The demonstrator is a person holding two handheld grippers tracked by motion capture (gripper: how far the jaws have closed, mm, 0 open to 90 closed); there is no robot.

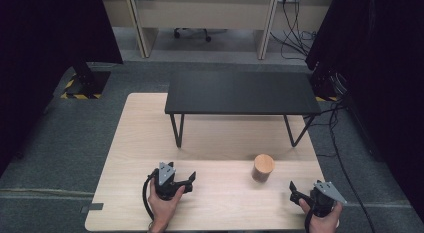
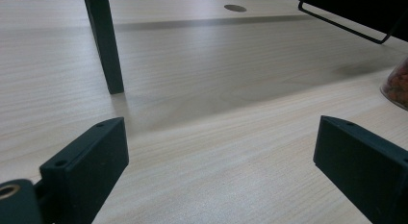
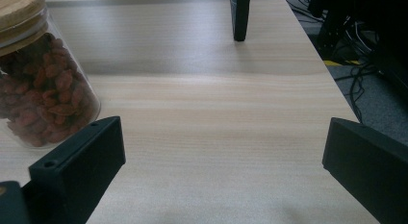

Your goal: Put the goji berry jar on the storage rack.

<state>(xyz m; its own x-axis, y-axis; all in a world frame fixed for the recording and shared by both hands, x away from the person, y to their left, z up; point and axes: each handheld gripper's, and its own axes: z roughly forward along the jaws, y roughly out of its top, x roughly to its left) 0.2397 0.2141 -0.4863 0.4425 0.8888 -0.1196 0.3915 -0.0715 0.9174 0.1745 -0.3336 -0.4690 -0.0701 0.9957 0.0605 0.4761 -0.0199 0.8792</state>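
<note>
Lower middle of high view: glass jar (image 1: 263, 167) with wooden lid, red dried berries inside, on wooden table (image 1: 135, 143). Left gripper (image 1: 186, 180) at its left, right gripper (image 1: 296, 192) at its right, both jaws wide apart, nothing held.

The left gripper (image 1: 186, 182) sits near the table's front edge, jaws spread wide (nothing between them). The right gripper (image 1: 295, 192), by the front right corner, gapes likewise.

Clear glass jar (image 3: 41, 84) with a light wooden lid (image 1: 263, 161), filled with dried red berries. Upright, closed. On the pale wooden table (image 1: 220, 193), toward its right side, in front of the black shelf (image 1: 242, 92).
</note>
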